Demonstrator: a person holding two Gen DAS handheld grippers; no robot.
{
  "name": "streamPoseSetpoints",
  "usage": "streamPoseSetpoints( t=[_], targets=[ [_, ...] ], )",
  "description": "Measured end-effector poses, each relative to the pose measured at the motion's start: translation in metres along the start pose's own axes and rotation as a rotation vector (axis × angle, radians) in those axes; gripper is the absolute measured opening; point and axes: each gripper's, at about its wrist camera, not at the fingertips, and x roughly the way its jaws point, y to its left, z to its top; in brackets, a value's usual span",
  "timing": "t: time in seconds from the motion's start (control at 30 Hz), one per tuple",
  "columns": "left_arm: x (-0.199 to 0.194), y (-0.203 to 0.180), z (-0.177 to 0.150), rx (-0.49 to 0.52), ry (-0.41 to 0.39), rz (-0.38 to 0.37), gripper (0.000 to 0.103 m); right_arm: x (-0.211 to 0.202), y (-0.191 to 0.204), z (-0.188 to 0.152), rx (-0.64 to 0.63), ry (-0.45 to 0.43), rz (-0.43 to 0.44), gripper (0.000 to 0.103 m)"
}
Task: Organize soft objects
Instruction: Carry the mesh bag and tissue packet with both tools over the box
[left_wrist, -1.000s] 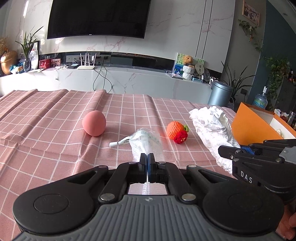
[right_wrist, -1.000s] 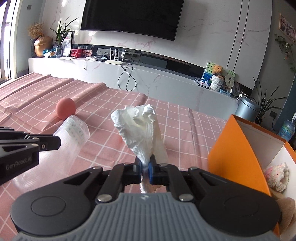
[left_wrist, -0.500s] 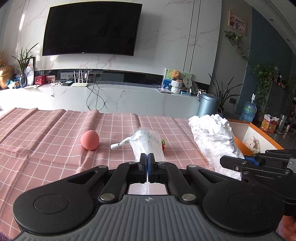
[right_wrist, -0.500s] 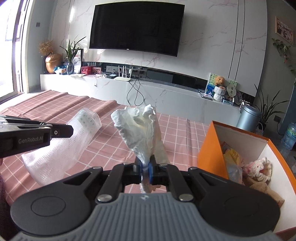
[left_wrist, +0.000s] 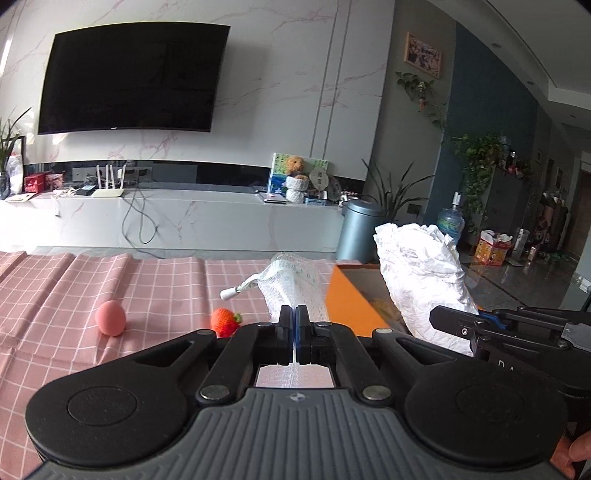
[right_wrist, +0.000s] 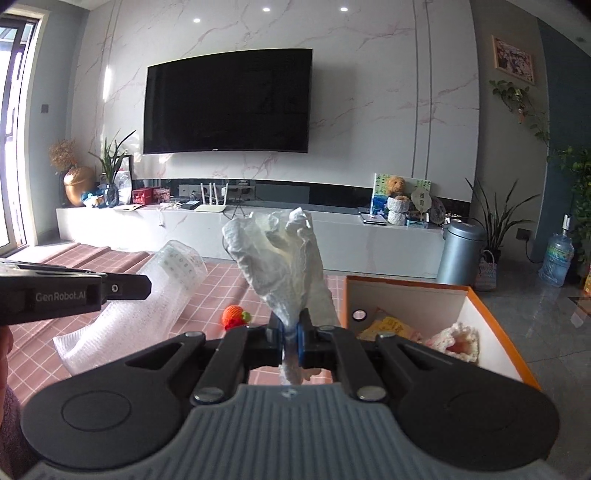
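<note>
I hold both grippers level and raised above the worktop (left_wrist: 55, 295), side by side, pointing toward the TV wall. My left gripper (left_wrist: 294, 325) is clenched on a mesh pouch (left_wrist: 291, 284), which sticks up and forward from the closed jaws with its white cord end (left_wrist: 229, 293) hanging out to the left. My right gripper (right_wrist: 291, 332) is clamped on a wad of crumpled white paper (right_wrist: 280, 262) that stands upright from the jaws; in the left view it shows just right of the pouch (left_wrist: 421, 280). Two loose soft things lie on the pink checked cloth: one pink ball (left_wrist: 110, 317) to the left and one knitted strawberry (left_wrist: 224, 322) nearer my left gripper, apart from each other. One orange box (right_wrist: 491, 321) stands open at the right edge of the worktop, just beyond my right gripper, with a yellow packet (right_wrist: 388, 326) and a pink-and-white knitted toy (right_wrist: 458, 341) inside. From the right view the pouch (right_wrist: 140, 306) and the left gripper's side (right_wrist: 74, 295) hide much of the cloth, and the ball is out of sight. Past the worktop stand a marble TV bench and a grey bin (left_wrist: 358, 229).
</note>
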Motion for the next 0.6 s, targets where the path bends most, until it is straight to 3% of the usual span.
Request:
streamPoseSetpoints(
  t=[0.27,0.43,0.6],
  targets=[
    [0.030,-0.047,0.031,0.015,-0.009,-0.187,0.001,-0.020,-0.088,0.013,0.103,0.043,-0.105,0.004],
    [0.069,-0.084,0.033,0.015,0.070,-0.304,0.000,-0.018,-0.121,0.009,0.135,0.133,-0.121,0.004],
    [0.109,-0.112,0.021,0.031,0.165,-0.317,0.000,0.002,-0.137,-0.005,0.168,0.268,-0.147,0.004]
  ],
)
